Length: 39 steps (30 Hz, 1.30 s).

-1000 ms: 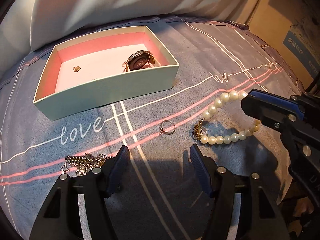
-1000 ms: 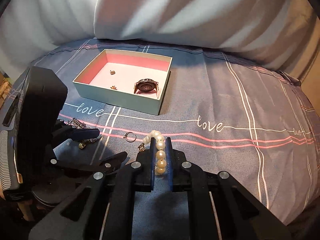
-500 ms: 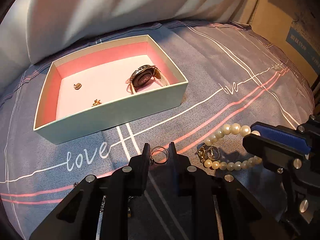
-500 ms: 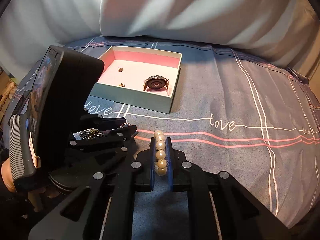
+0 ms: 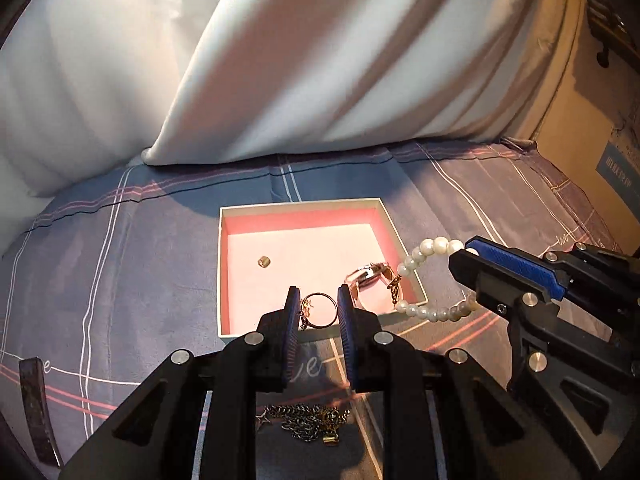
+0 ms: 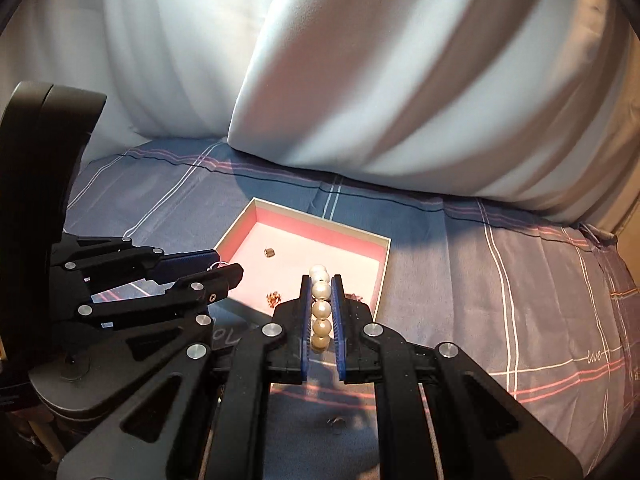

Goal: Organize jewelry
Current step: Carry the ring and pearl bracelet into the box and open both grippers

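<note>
The left gripper [image 5: 319, 305] was clamped on one thin ring [image 5: 319, 310], its jaws having just closed in on it, and the ring stood upright between the blue pads above the near wall of the box [image 5: 236, 216]. Beside it to the right, the right gripper [image 6: 321, 305] was pressed shut on one pearl bracelet [image 6: 321, 310]; five beads showed in a row between its pads, while the rest of the loop hung off its tip at the box's right corner. Beyond both tools the single open box, pink inside, lay on the striped sheet [image 5: 120, 264]. In it sat one watch [image 5: 370, 274], partly hidden behind the left gripper's right finger and the hanging clasp, one small stud [image 5: 264, 261], and one more tiny gold piece [image 6: 274, 298] too small to make out. Below the left gripper, one chain [image 5: 308, 420] lay on the sheet, mostly covered by the tool's frame. Two white pillows [image 6: 400, 80] rose at the back, cut off by the frame.
</note>
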Tool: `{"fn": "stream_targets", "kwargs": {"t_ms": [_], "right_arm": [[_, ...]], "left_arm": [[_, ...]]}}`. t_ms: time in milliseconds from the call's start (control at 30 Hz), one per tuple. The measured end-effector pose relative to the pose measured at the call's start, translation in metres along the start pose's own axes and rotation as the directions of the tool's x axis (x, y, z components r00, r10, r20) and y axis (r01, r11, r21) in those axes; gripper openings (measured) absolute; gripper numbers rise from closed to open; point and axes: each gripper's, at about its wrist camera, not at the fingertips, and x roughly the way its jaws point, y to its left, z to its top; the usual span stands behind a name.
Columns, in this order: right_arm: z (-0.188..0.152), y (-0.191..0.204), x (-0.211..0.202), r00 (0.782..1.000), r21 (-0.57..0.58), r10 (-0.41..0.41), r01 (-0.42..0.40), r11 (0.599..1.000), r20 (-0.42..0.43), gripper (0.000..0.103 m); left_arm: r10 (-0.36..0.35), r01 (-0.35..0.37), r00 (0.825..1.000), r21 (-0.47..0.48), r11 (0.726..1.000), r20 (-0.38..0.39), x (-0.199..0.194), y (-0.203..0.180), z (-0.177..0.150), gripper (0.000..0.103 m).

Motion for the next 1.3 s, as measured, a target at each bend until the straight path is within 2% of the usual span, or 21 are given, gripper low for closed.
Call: {"fn": "stream_targets", "kwargs": {"t_ms": [167,267,400,567,700,733,767,800,867,1067,1300], "right_arm": [[0.032,0.003,0.013,1.000,-0.009,0.000,0.001,1.000,0.006,0.010],[0.044,0.004,0.029,1.000,-0.007,0.001,-0.001,1.000,-0.022,0.010],[0.048,-0.001,0.060,0.997,0.012,0.001,0.000,1.000,-0.080,0.010],[0.041,-0.001,0.091,0.989,0.018,0.005,-0.002,1.000,-0.144,0.010],[0.031,-0.001,0.108,0.982,0.018,-0.002,0.006,1.000,-0.189,0.012],[0.029,-0.001,0.109,0.980,0.017,-0.009,0.013,1.000,-0.198,0.021],[0.026,-0.003,0.109,0.981,0.016,-0.030,0.033,0.999,-0.193,0.027],[0.024,-0.005,0.107,0.982,0.022,-0.031,0.035,0.999,-0.187,0.030],[0.018,-0.010,0.101,0.983,0.038,-0.023,0.031,0.999,-0.182,0.044],[-0.016,-0.019,0.067,0.986,0.062,-0.012,0.022,0.998,-0.168,0.047],[-0.086,-0.025,0.044,0.969,0.080,0.006,0.014,0.997,-0.246,0.054]], "left_arm": [[0.016,-0.015,0.999,-0.039,0.999,0.033,0.000,0.016,0.034,0.019],[0.021,-0.018,0.999,-0.063,0.998,0.035,0.005,0.023,0.047,0.019],[0.023,-0.024,1.000,-0.092,0.995,-0.011,0.031,0.034,0.056,0.019],[0.034,-0.043,0.996,-0.121,0.992,-0.082,0.069,0.045,0.051,0.019],[0.027,-0.044,0.993,-0.147,0.988,-0.115,0.083,0.049,0.041,0.021],[0.027,-0.045,0.992,-0.147,0.988,-0.119,0.084,0.050,0.039,0.036],[0.057,-0.073,0.992,-0.144,0.987,-0.117,0.084,0.050,0.037,0.045],[0.072,-0.087,0.991,-0.141,0.986,-0.111,0.082,0.052,0.035,0.049],[0.065,-0.080,0.992,-0.145,0.986,-0.109,0.077,0.055,0.031,0.057],[0.054,-0.065,0.993,-0.108,0.992,-0.103,0.049,0.051,-0.003,0.060],[0.028,-0.043,0.980,-0.070,0.997,-0.195,0.038,0.043,-0.078,0.060]]}}
